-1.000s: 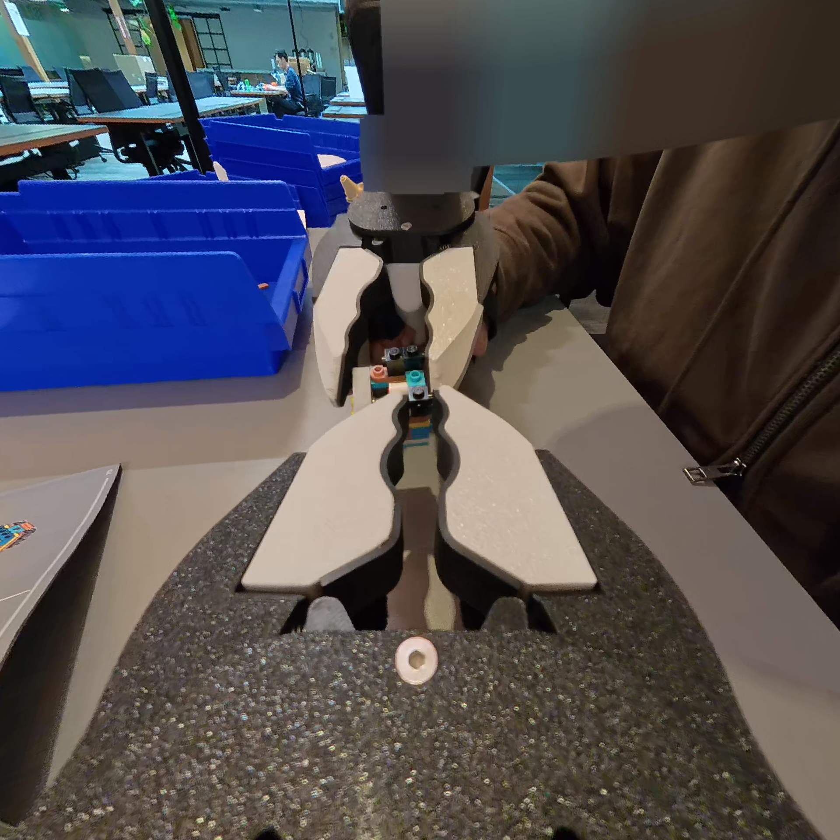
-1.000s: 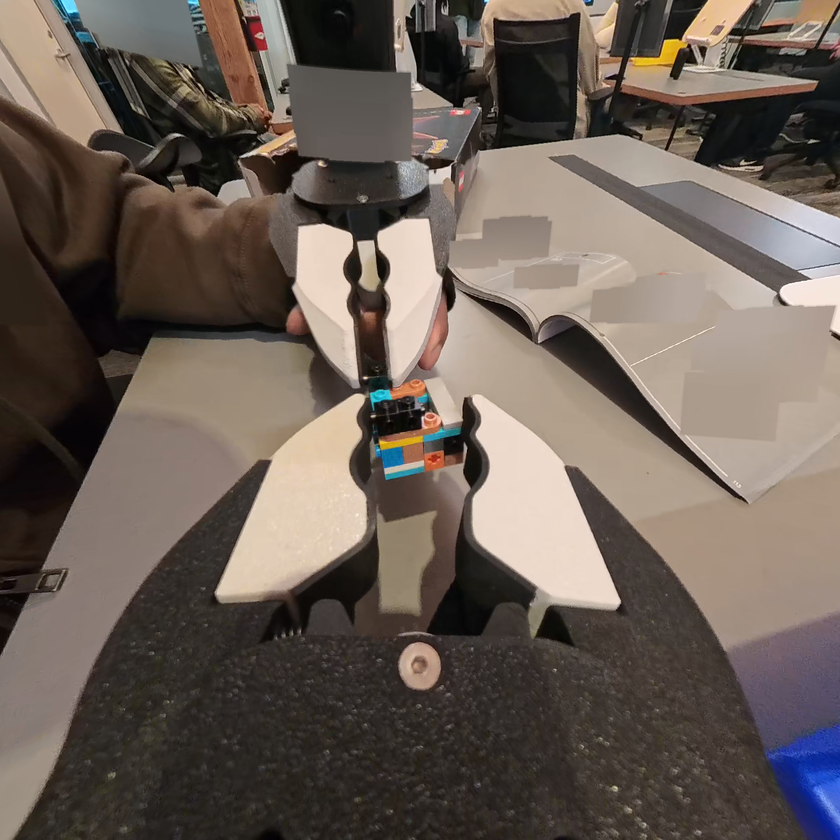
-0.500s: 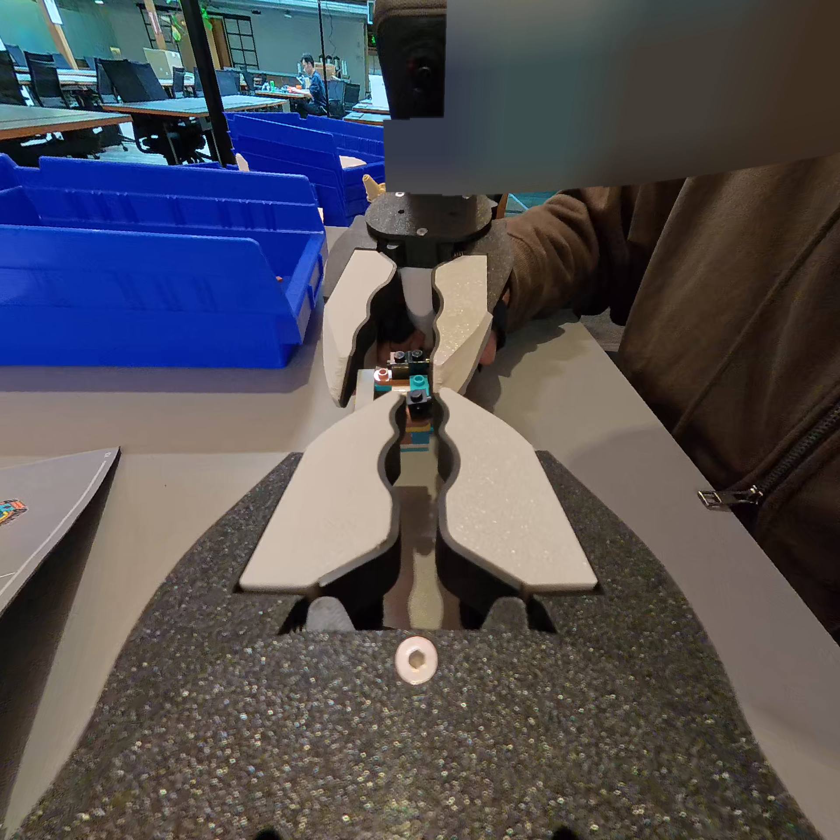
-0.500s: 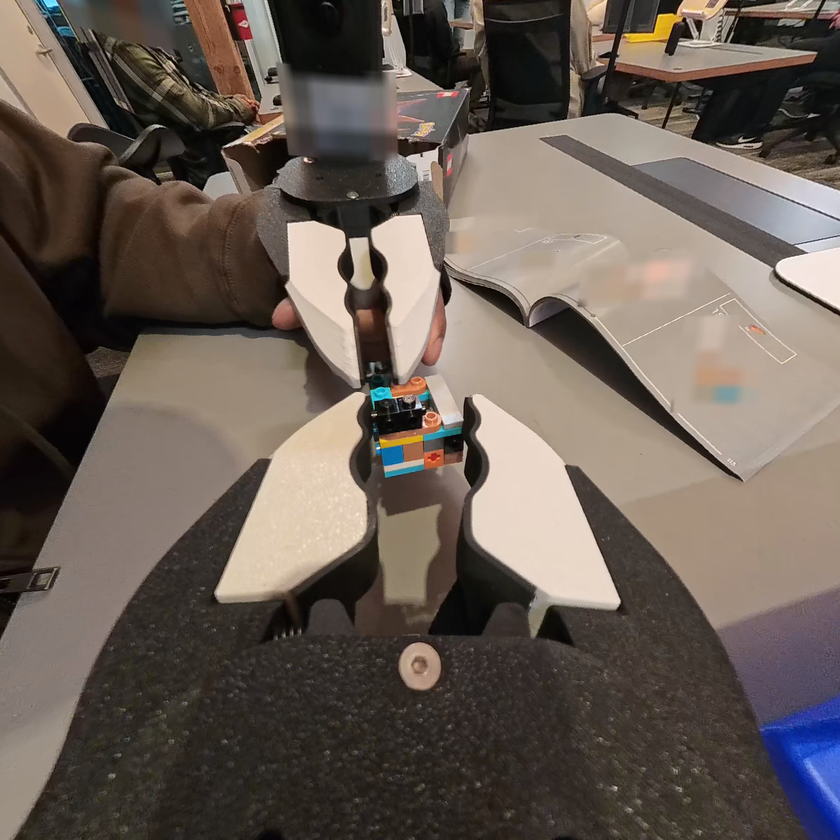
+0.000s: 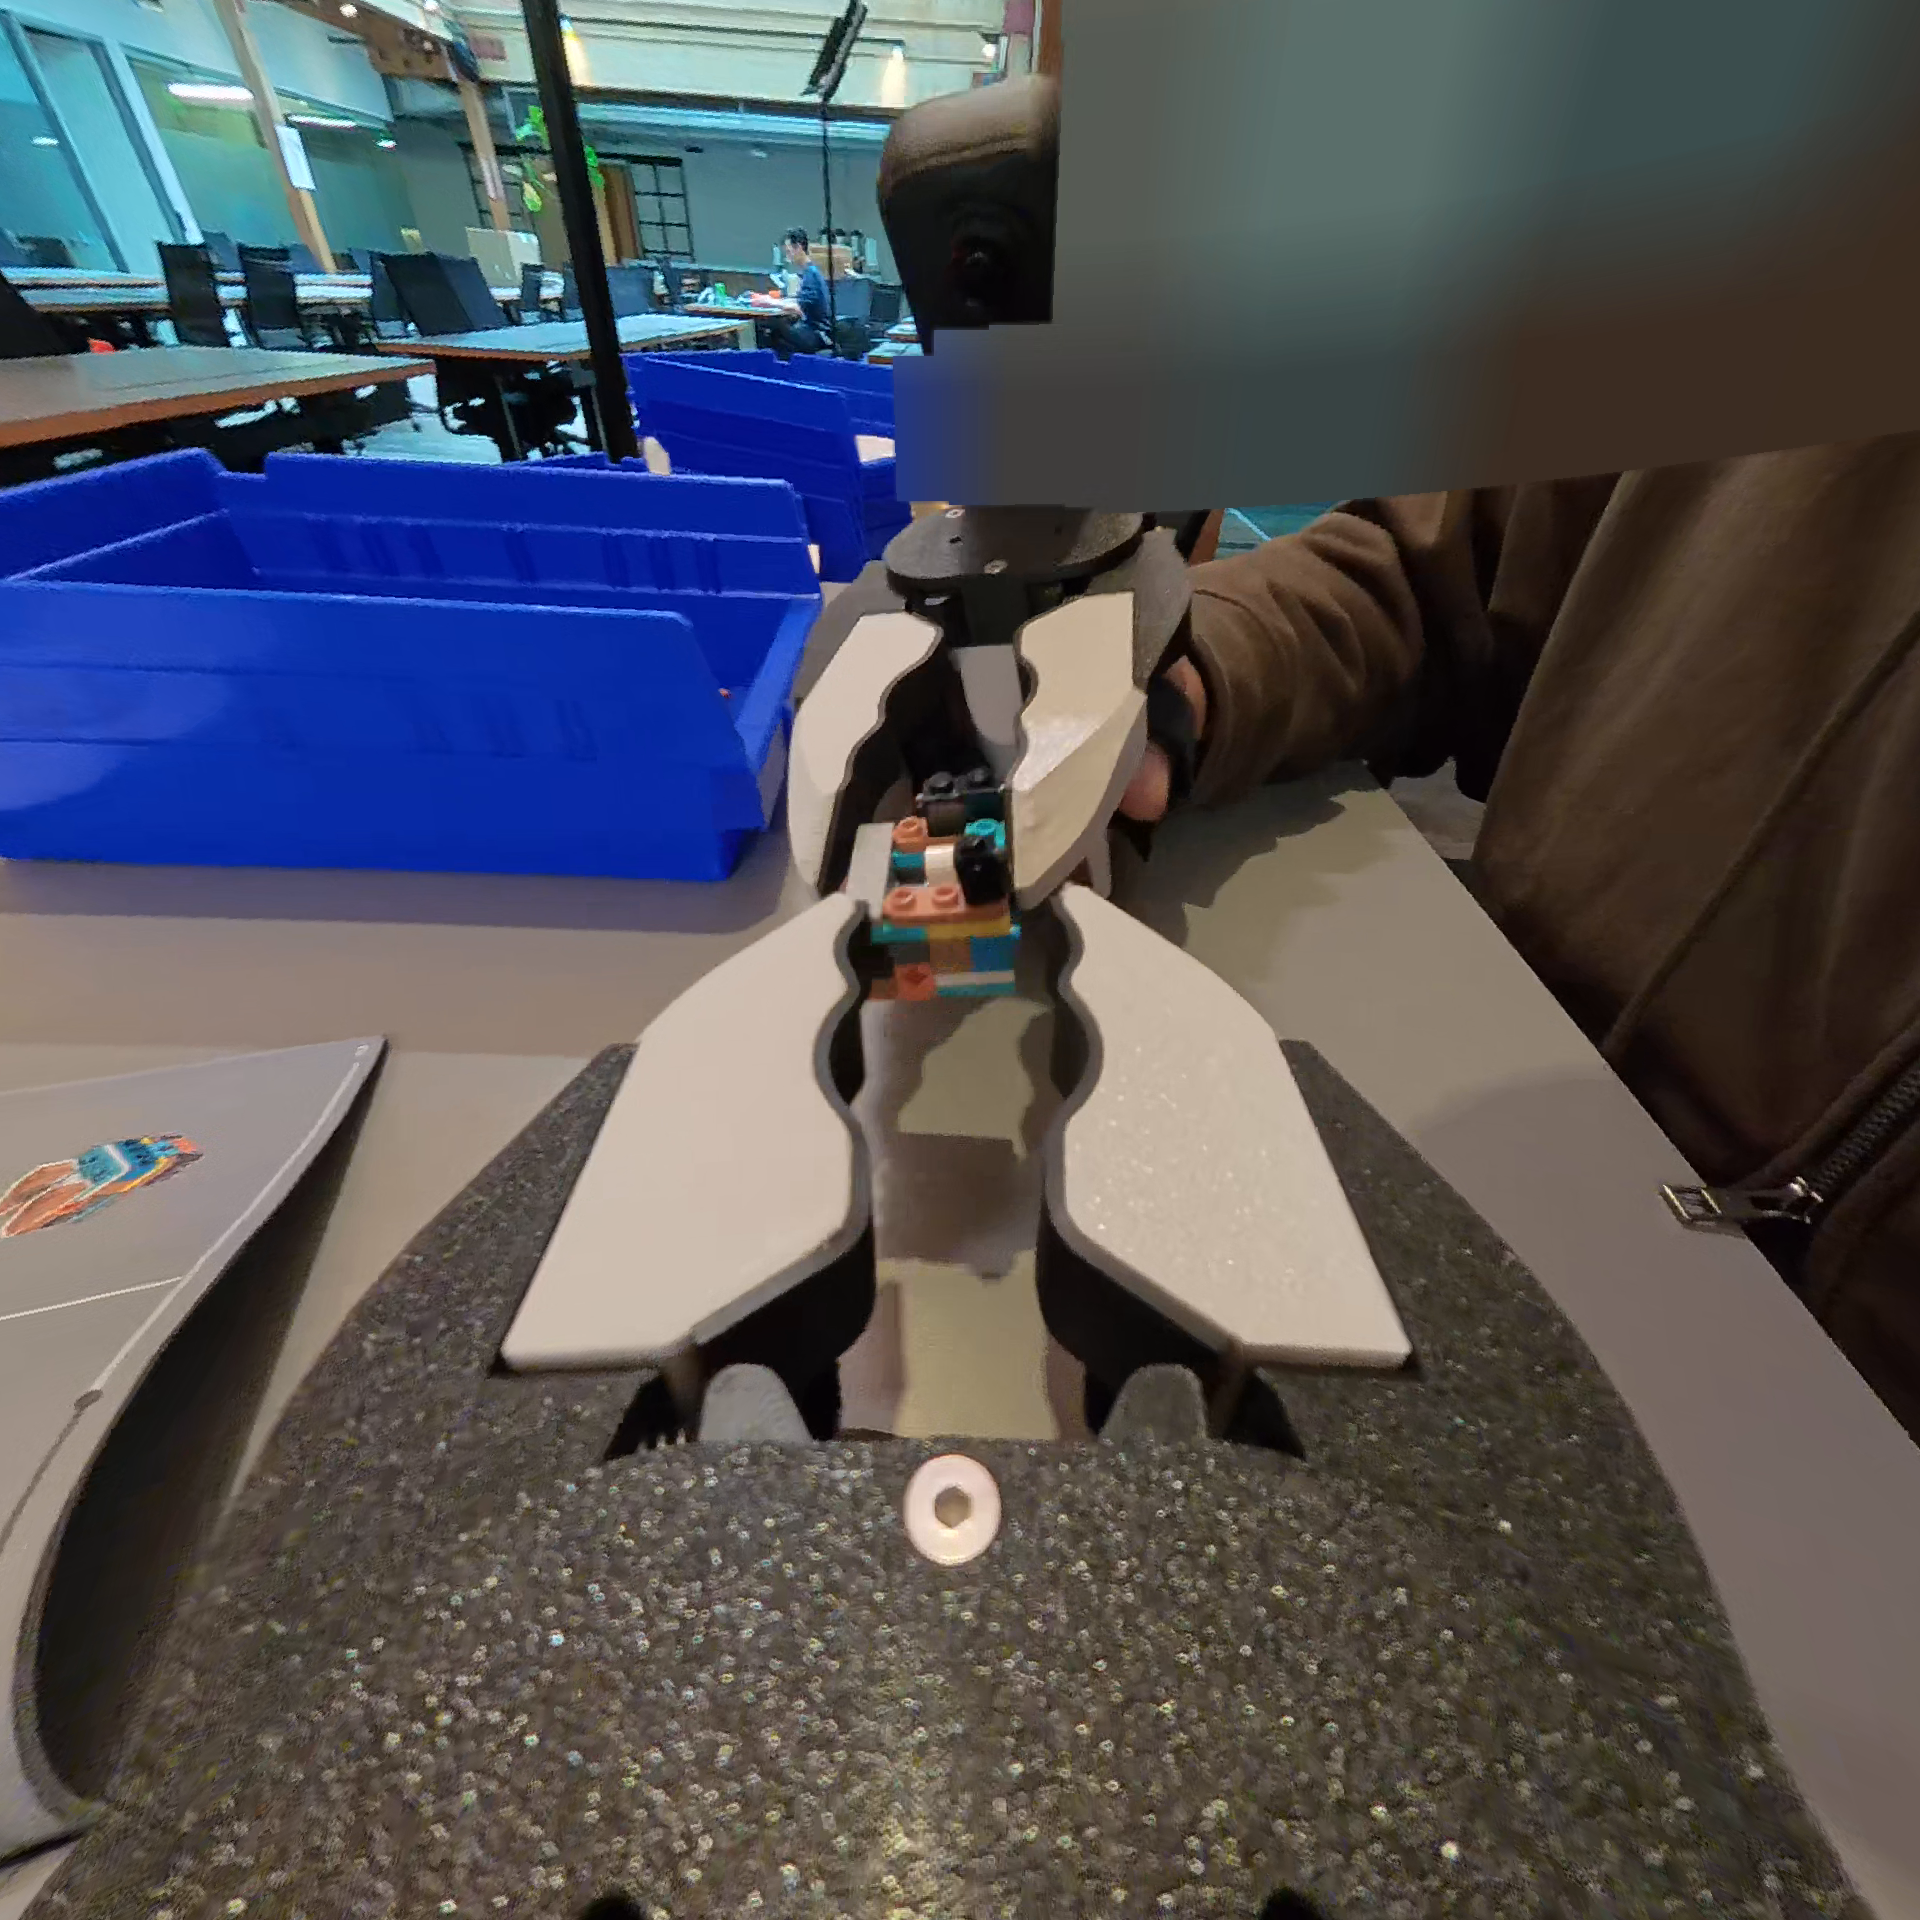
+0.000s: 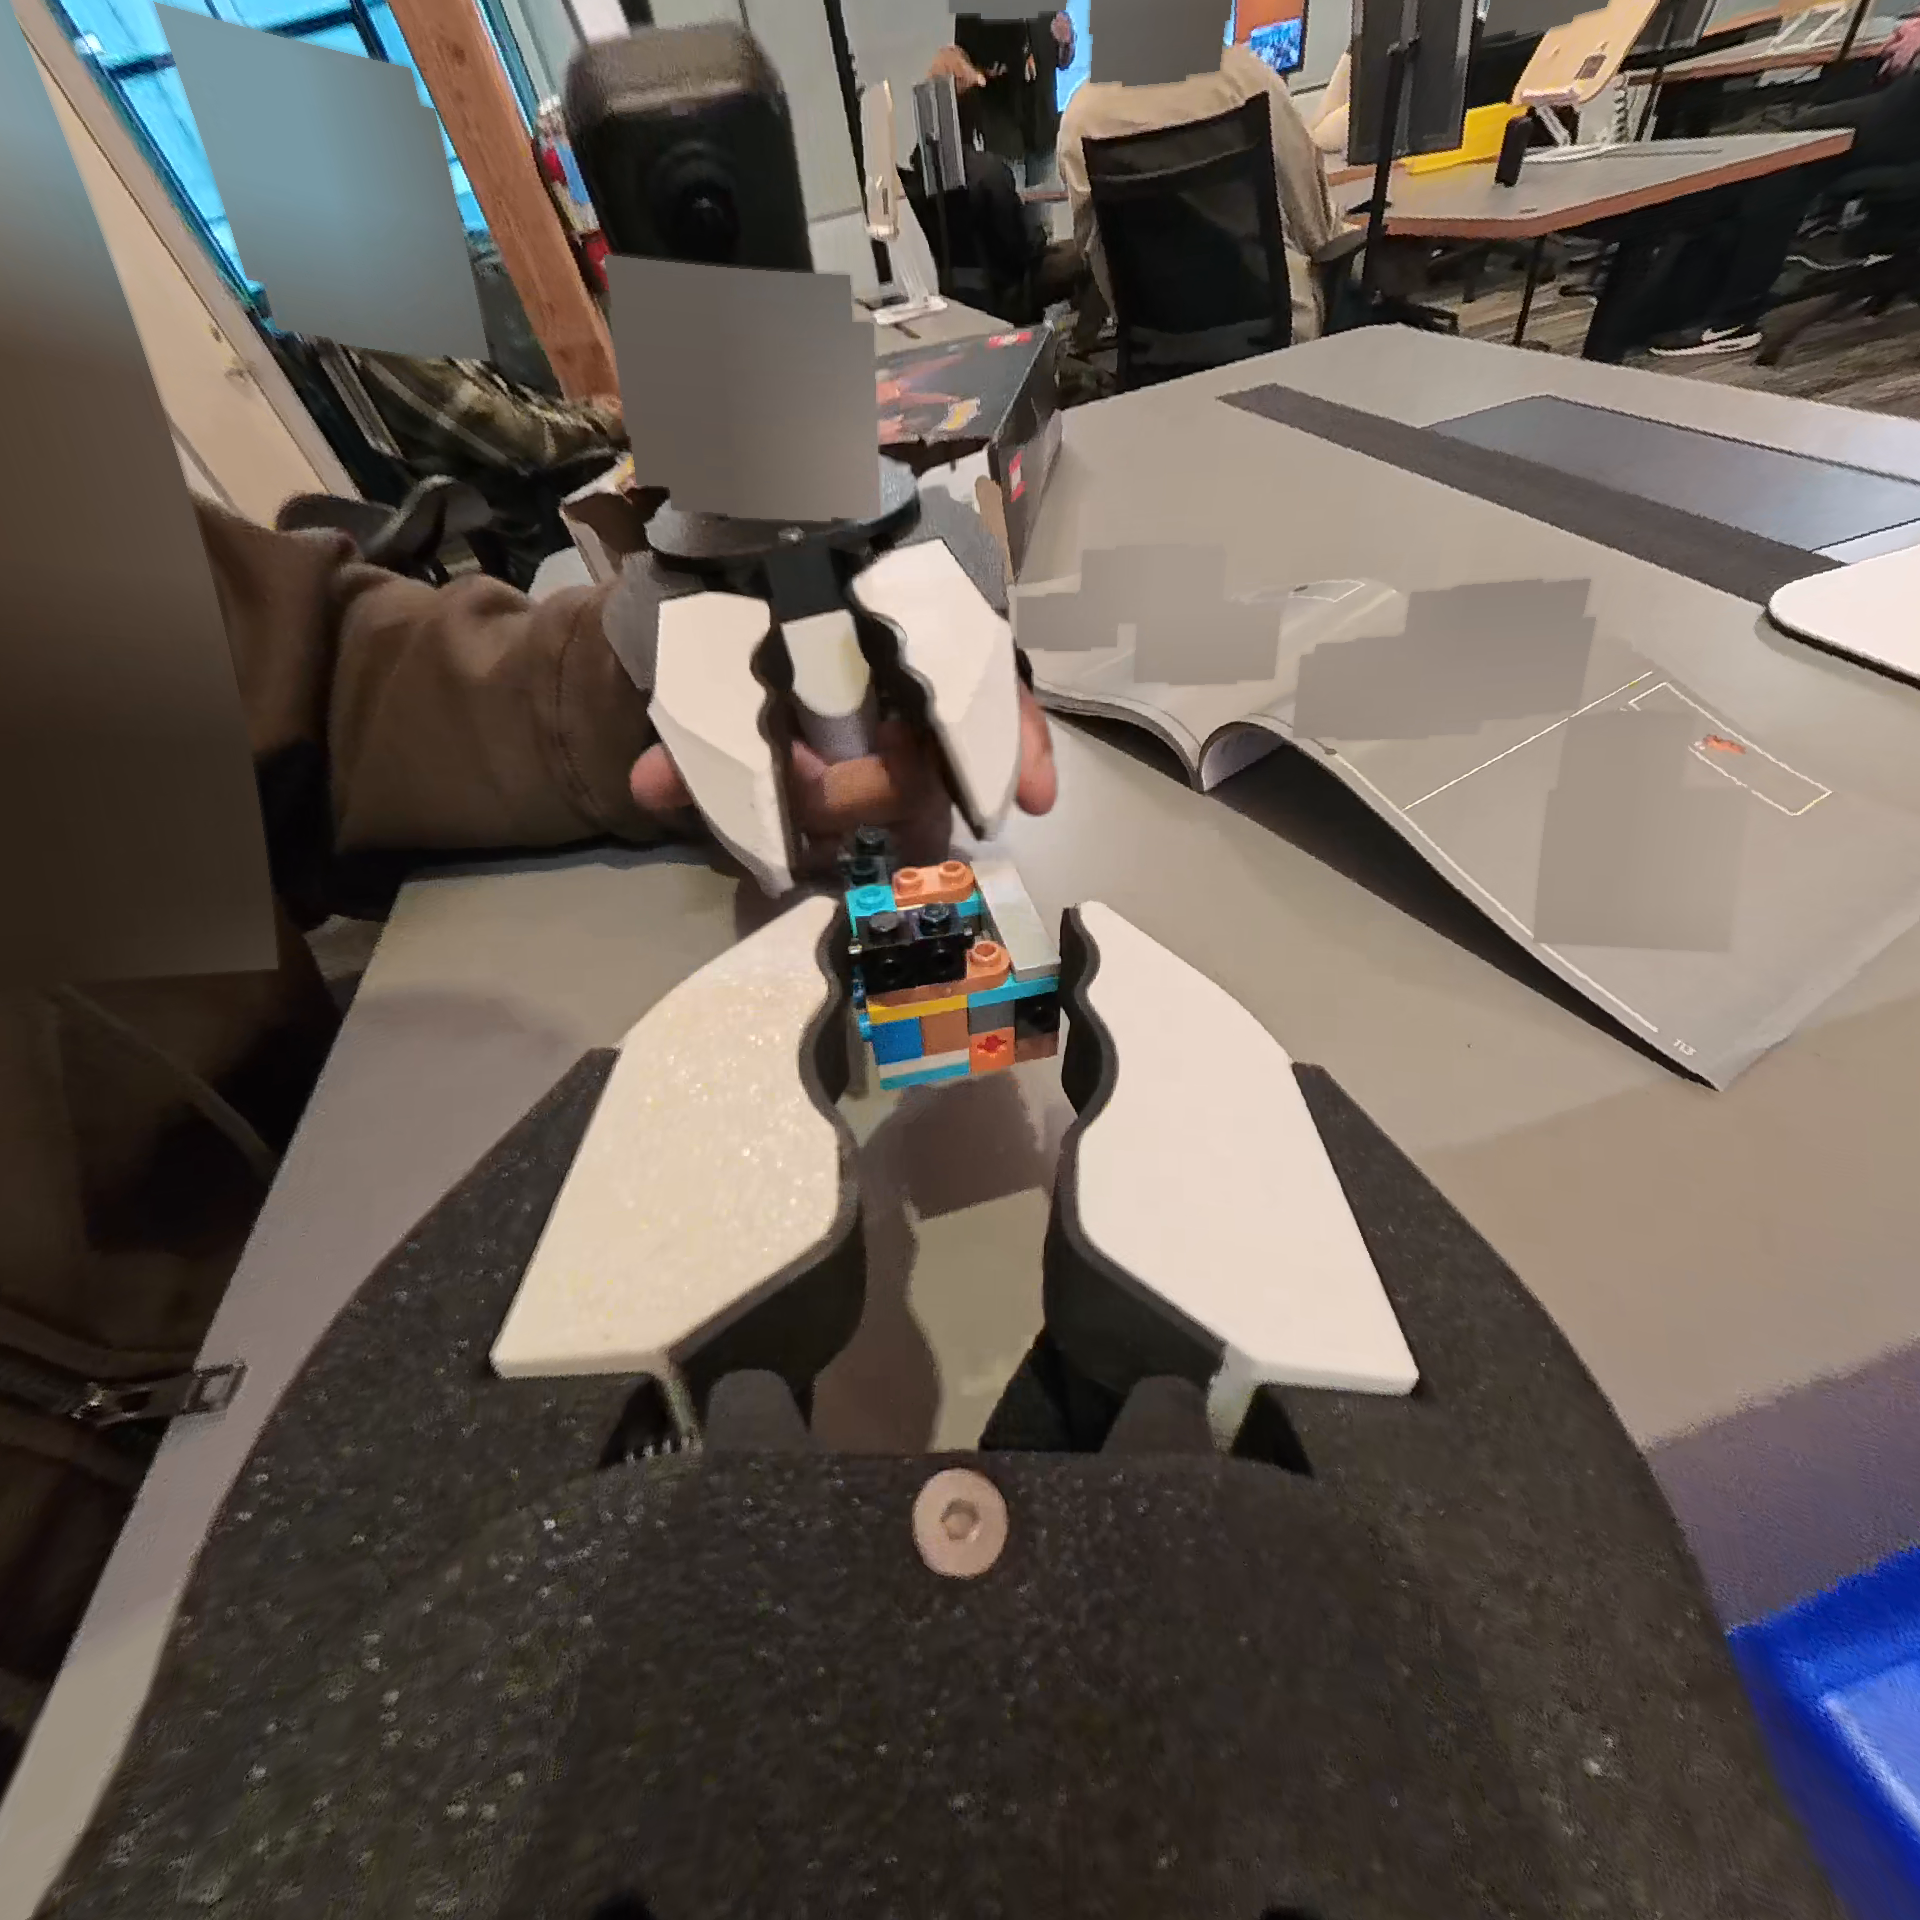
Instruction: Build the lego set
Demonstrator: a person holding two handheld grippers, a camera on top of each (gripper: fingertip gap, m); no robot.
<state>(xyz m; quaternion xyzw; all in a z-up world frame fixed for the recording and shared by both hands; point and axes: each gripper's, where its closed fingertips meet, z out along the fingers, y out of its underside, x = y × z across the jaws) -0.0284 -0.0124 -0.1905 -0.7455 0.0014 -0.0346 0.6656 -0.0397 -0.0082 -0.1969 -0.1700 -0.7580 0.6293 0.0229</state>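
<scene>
Left wrist view: the left gripper [image 5: 951, 940] sits in the middle of the frame with its jaws spread fairly wide around the lego build [image 5: 943, 935], a small multicoloured block just above the grey tabletop [image 5: 1351, 966]. Can't tell if either finger actually touches it. The right gripper [image 5: 935, 831] faces it from the far side, and its jaws look pressed against the build's upper bricks. Blue bins [image 5: 395, 717] fill the left, and a booklet [image 5: 135, 1195] lies lower left.

Right wrist view: the right gripper [image 6: 951, 971] has the lego build [image 6: 951, 987] between its jaws, left finger right against it, small gap on the right. The left gripper [image 6: 883, 852] hangs just behind it, jaws apart and holding nothing. An open booklet [image 6: 1455, 748] lies on the right of the tabletop [image 6: 468, 1039], with a lego box [image 6: 987, 416] behind.
</scene>
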